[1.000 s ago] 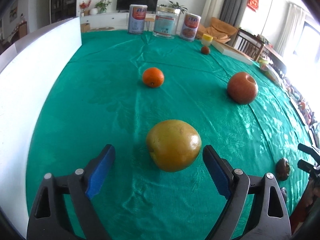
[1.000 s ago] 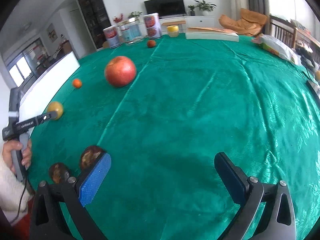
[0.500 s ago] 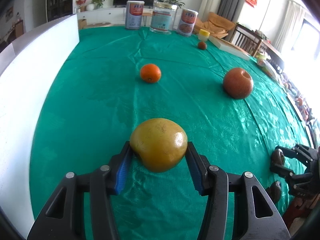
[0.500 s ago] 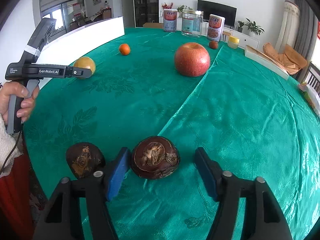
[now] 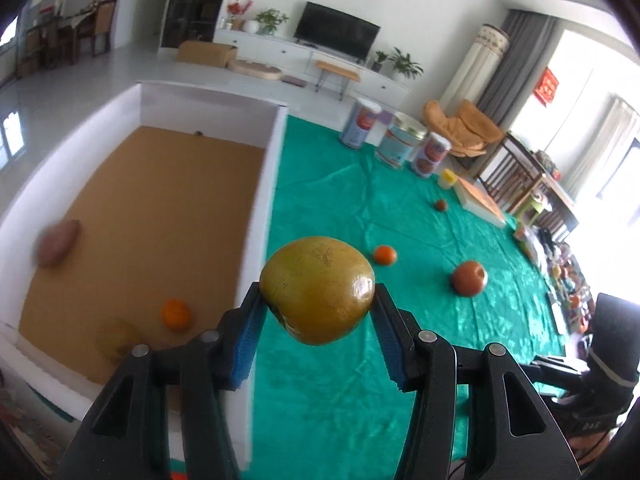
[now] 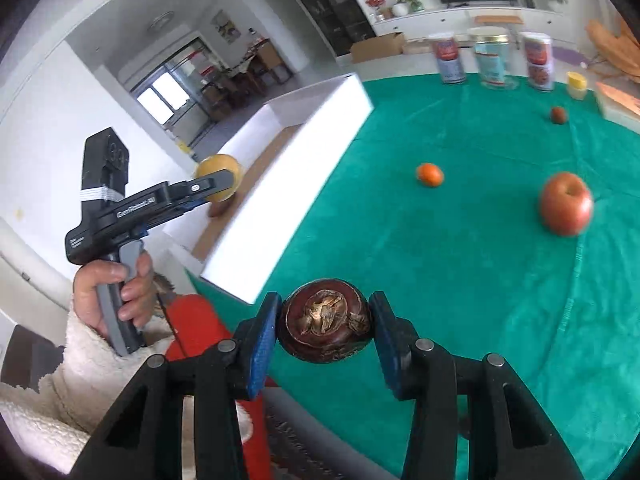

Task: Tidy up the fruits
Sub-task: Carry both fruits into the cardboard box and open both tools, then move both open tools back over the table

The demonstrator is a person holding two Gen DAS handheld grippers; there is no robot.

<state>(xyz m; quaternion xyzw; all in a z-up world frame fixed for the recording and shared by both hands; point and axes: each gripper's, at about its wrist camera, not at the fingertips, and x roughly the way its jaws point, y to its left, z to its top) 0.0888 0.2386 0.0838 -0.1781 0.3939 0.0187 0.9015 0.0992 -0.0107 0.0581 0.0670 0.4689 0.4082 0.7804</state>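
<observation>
above the green tablecloth, the left gripper pinches a yellow-green pear beside the white box while the right gripper pinches a dark water chestnut; carrying is underway, and next each likely needs lowering into the box.

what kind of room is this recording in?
Most likely a home living room with a dining table. A wall-mounted TV hangs above a low white cabinet with potted plants, an armchair stands near curtained windows, and the fruit lies on a table under a green tablecloth.
</observation>
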